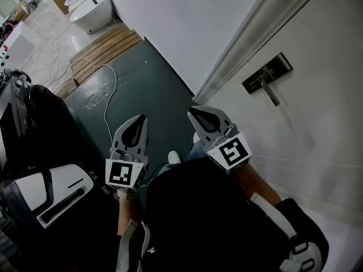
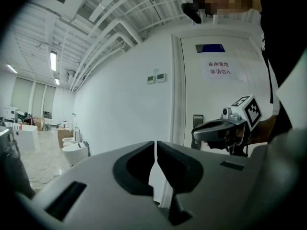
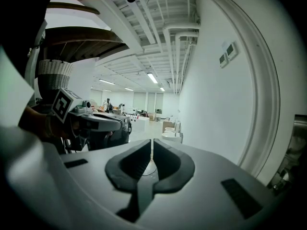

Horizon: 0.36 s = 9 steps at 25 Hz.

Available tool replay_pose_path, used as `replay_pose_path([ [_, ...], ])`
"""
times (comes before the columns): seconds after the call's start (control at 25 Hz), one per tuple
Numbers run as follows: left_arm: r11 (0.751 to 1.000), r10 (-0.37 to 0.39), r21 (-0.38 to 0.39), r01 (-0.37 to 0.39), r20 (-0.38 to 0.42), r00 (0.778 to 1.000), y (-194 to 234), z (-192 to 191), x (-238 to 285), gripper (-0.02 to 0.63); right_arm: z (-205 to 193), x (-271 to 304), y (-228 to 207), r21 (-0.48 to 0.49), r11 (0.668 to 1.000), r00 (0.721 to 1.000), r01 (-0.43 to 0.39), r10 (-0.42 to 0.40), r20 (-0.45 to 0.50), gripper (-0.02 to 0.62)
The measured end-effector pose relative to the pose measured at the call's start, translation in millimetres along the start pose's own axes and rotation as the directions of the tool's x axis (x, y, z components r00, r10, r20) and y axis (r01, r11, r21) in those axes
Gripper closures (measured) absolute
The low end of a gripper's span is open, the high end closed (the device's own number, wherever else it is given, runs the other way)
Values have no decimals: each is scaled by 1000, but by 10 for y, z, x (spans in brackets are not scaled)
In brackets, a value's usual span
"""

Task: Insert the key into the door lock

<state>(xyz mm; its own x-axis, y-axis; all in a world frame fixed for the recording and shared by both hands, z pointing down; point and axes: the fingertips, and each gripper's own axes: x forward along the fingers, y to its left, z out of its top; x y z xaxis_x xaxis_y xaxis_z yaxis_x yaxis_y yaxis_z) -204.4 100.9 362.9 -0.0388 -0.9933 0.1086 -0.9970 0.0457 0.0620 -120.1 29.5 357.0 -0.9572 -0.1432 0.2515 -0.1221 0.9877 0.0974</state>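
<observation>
The white door fills the right of the head view, with a dark lock plate and a metal lever handle on it. My right gripper is held below and left of that plate, well apart from it, its jaws shut. My left gripper hangs beside it over the dark floor, jaws also shut. In the left gripper view my left gripper faces the door, with the lock plate and the right gripper ahead. The right gripper looks along the wall. No key shows in any view.
The door frame runs diagonally beside a white wall. A white cable trails over the dark floor. Wooden boards and white toilets stand further off. A black and white case sits at my left. A paper sign hangs on the door.
</observation>
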Motion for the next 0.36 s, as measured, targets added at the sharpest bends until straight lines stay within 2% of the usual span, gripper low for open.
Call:
replay_pose_path([
  [0.2,1000,-10,-14,10,13,1000,-11,-19,-10,597,-109,-31,-11,-4,1000,1000,9,-9,-11,571],
  [0.36,1000,-11,-21,11,16,1000,0,-46,-19,597,-9,-17,5,15,1000,1000,8,-8,-4,571],
])
